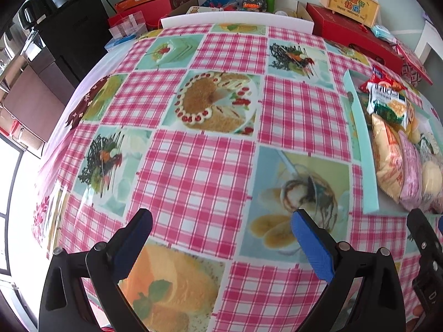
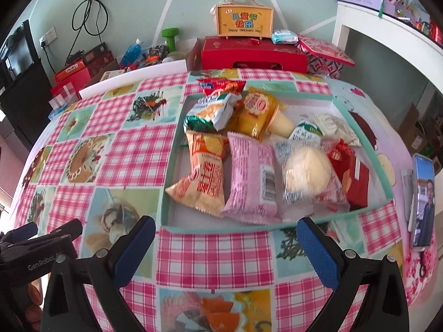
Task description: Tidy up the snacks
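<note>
A shallow teal-rimmed tray on the checked tablecloth holds several snack packets: an orange packet, a pink packet, a clear-wrapped round bun, a red packet, a yellow packet and a green-white packet. My right gripper is open and empty, just in front of the tray's near rim. My left gripper is open and empty over bare tablecloth, left of the tray. The right gripper's tip shows in the left wrist view.
A red gift box with a yellow carry case on it stands behind the tray. A phone lies at the table's right edge. Boxes, a blue bottle and a green dumbbell crowd the back left. A white shelf stands right.
</note>
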### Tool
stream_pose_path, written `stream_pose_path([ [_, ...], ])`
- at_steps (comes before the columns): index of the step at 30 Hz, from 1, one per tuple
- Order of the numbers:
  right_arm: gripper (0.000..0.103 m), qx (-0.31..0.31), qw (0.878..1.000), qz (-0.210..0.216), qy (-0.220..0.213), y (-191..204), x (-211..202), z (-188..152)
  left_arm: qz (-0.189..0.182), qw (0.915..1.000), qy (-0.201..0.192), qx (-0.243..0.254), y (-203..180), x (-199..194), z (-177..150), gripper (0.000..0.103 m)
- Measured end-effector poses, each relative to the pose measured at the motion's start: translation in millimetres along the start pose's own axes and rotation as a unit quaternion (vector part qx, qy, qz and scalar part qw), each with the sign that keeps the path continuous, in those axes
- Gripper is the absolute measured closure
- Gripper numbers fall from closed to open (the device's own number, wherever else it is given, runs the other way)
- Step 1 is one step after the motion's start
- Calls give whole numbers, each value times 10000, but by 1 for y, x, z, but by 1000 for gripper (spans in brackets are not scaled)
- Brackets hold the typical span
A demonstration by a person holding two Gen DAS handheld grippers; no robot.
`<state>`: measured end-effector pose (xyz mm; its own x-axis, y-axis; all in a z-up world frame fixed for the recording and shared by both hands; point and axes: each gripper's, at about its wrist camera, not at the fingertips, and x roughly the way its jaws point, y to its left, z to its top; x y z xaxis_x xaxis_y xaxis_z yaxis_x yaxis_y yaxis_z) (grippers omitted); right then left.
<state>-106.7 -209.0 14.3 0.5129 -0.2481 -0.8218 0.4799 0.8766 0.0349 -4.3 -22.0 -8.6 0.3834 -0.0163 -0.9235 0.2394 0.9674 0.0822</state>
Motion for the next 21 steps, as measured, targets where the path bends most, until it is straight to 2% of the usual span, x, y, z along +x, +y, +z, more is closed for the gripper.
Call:
stream_pose_path([
  [21,0,90,9997,-19,222,-8,12,-7,-160,9995,126,254,-8,7,-1,3],
])
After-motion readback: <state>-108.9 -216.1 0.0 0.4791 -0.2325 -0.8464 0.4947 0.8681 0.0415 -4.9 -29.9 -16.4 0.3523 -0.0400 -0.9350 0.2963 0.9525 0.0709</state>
